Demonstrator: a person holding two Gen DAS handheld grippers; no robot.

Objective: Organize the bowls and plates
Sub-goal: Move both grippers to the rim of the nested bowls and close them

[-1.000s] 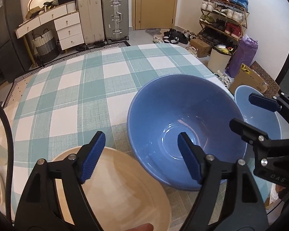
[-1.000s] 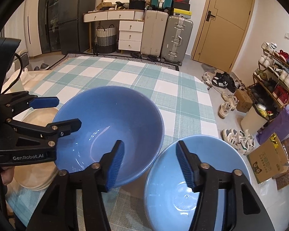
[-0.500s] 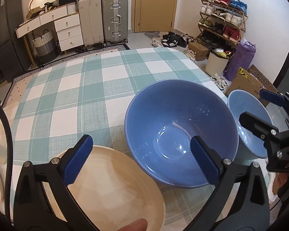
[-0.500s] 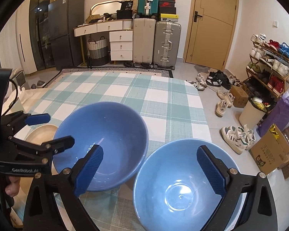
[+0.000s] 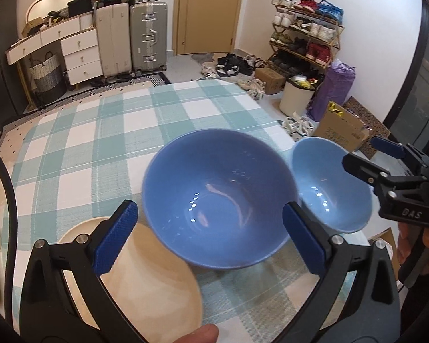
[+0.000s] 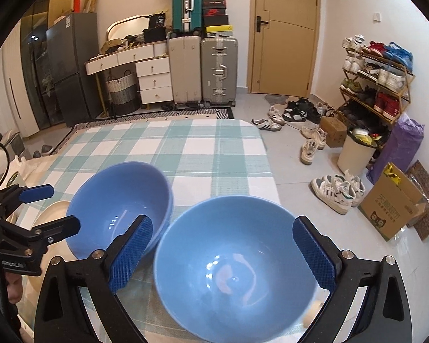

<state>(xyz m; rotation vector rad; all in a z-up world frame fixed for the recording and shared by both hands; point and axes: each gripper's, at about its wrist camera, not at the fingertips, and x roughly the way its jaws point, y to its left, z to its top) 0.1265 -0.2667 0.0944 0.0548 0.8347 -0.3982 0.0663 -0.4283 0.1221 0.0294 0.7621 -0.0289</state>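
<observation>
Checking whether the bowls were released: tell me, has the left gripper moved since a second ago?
Yes. The left gripper has backed off the dark blue bowl, jaws just opened, nothing between them.

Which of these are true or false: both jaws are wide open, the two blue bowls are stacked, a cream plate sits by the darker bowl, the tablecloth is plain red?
1. Both sets of jaws stand wide open. True: the left gripper and right gripper hold nothing.
2. The blue bowls are stacked. False: the darker blue bowl and light blue bowl sit side by side.
3. A cream plate lies beside the darker bowl. True.
4. The tablecloth is plain red. False: the checked tablecloth is teal and white.
</observation>
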